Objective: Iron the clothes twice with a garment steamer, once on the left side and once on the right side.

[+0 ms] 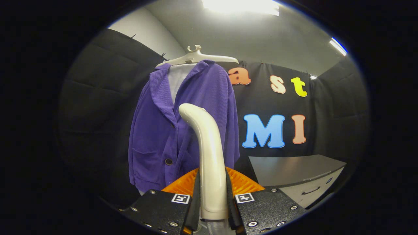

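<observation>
A purple corduroy jacket (183, 127) hangs on a white hanger (196, 57) against the booth wall, with a white lining showing at its collar. My gripper (213, 195) is shut on the cream handle of the garment steamer (209, 153), which rises upright between the fingers. The steamer's curved head sits in front of the jacket's middle, just right of the button line. Whether the head touches the cloth I cannot tell. A dark button (168, 161) shows low on the jacket, beside the steamer handle.
A grey cabinet (294, 171) with a drawer handle stands low to the right of the jacket. Black cloth walls close in on the left, behind and on the right. A ceiling light (241, 6) glows overhead.
</observation>
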Demonstrator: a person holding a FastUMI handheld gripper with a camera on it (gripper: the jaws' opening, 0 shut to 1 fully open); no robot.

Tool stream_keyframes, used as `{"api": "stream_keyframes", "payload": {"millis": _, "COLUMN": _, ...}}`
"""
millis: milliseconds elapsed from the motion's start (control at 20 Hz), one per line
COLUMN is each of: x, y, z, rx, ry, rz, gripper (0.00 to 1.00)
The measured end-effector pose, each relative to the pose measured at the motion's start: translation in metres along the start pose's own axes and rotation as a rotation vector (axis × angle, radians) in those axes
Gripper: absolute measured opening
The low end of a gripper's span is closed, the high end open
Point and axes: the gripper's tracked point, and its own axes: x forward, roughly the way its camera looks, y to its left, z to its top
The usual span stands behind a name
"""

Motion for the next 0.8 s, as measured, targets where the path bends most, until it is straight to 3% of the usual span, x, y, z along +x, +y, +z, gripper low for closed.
{"api": "stream_keyframes", "payload": {"millis": 800, "x": -0.045, "y": 0.012, "z": -0.138, "rx": 0.034, "ry": 0.233, "rz": -0.01, "gripper": 0.36}}
